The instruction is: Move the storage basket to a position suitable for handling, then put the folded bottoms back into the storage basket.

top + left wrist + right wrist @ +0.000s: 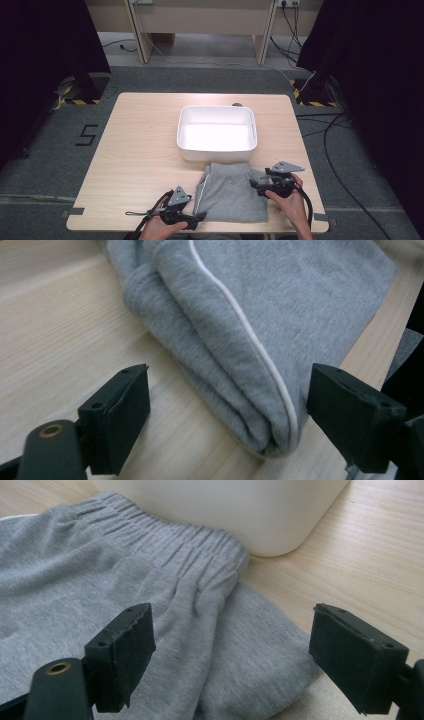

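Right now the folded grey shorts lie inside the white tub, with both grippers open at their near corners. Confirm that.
Not quite. The folded grey shorts lie on the table in front of the white tub, not inside it; the high view shows this. The rest holds: the left gripper and right gripper are both open at the near corners.

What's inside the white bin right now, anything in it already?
The white bin looks empty: its floor shows bare and bright in the high view. The strip just behind its near wall is hidden by the rim. The folded grey shorts lie outside, on the table against its near side.
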